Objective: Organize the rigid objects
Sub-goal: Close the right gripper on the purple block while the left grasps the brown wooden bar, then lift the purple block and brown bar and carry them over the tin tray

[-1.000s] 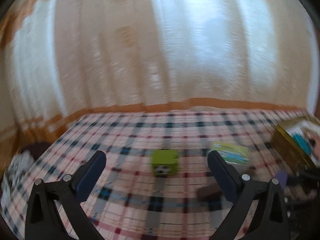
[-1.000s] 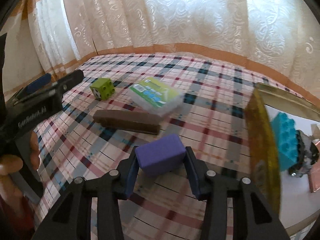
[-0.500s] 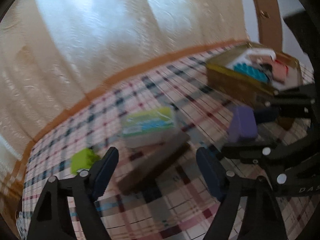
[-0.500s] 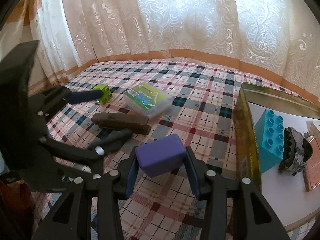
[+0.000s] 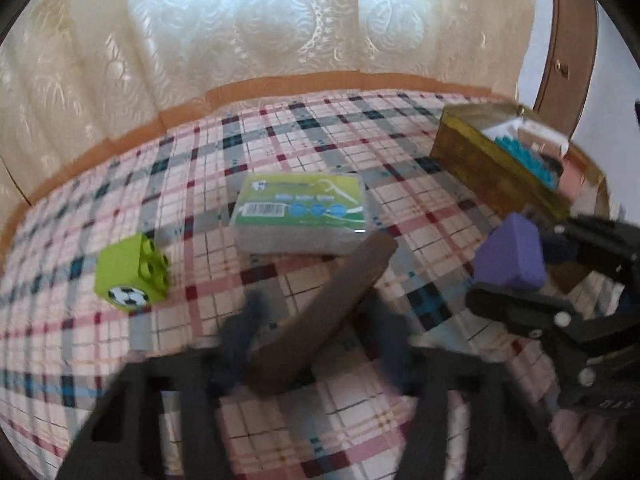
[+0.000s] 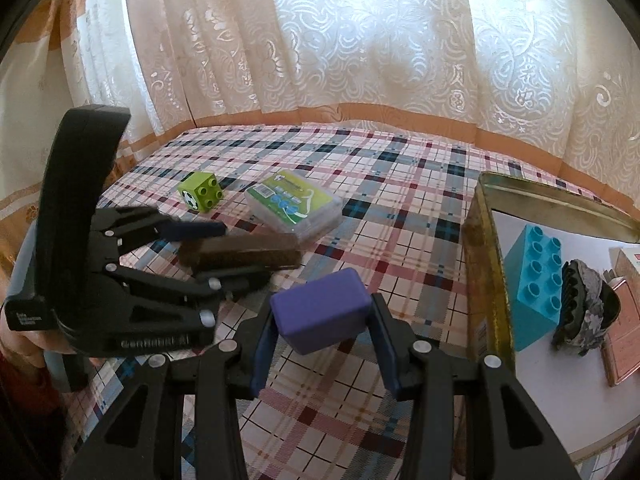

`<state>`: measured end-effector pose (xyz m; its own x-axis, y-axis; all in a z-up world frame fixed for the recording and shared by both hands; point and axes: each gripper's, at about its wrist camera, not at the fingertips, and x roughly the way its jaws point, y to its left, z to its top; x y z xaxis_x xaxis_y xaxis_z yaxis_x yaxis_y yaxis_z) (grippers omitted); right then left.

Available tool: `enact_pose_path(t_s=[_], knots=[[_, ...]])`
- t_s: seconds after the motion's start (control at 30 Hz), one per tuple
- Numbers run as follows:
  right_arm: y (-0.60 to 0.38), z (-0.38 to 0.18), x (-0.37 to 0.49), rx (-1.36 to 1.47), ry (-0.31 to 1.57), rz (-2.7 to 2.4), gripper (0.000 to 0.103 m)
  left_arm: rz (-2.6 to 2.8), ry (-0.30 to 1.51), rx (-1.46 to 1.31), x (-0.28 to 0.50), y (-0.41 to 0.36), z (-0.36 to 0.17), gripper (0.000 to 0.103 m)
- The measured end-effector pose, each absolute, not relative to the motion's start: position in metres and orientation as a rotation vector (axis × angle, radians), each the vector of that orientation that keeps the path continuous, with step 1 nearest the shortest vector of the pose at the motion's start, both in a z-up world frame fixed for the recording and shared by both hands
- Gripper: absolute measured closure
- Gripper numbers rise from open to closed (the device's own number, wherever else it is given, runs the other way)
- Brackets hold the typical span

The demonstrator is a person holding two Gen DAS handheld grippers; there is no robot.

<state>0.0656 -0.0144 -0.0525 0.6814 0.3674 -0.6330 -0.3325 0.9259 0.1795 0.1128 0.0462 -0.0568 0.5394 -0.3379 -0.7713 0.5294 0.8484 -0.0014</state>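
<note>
My right gripper point(image 6: 322, 344) is shut on a purple block point(image 6: 320, 312) and holds it above the plaid cloth, left of a gold tin box point(image 6: 486, 280). The block also shows in the left wrist view point(image 5: 510, 258). My left gripper point(image 5: 316, 336) has its jaws on either side of the near end of a long brown bar point(image 5: 328, 312); they look closed on it, though motion blur hides the contact. In the right wrist view the left gripper point(image 6: 224, 250) holds the bar point(image 6: 244, 254) at its left end.
A green dental-floss box point(image 5: 302, 212) lies behind the bar. A lime toy cube point(image 5: 130, 272) with a football print sits to the left. The tin holds a blue brick point(image 6: 534, 284) and a patterned hair clip point(image 6: 580, 304). Lace curtains hang behind the table.
My left gripper swung right and down from the lime cube to the brown bar and closed around its near end. My right gripper stayed shut on the purple block, lifting slightly.
</note>
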Motion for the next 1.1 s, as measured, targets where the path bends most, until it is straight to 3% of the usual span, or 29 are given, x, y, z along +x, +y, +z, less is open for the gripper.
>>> enact_pose_path(t_s=[0.03,0.07,0.37,0.6,0.83,1.1], knots=[[-0.015,-0.052,0.065,0.051,0.720,0.394,0.056,-0.501,0.853,0.247,0.111,0.045,-0.057,0.087],[-0.014,-0.052,0.065,0.049,0.718,0.395,0.056,-0.476,0.848,0.253,0.110,0.044,-0.057,0.089],[-0.016,-0.044,0.058,0.057,0.649,0.394,0.056,-0.452,0.818,0.058,0.105,0.061,-0.049,0.089],[-0.020,-0.030,0.047,0.076,0.543,0.393,0.056,-0.335,0.617,-0.099,0.078,0.073,-0.027,0.089],[-0.020,-0.023,0.038,0.049,0.462,0.321,0.056,-0.141,0.463,-0.016,0.052,0.066,-0.011,0.089],[-0.022,-0.018,0.031,0.053,0.424,0.317,0.056,-0.068,0.432,-0.019,0.044,0.071,-0.009,0.089]])
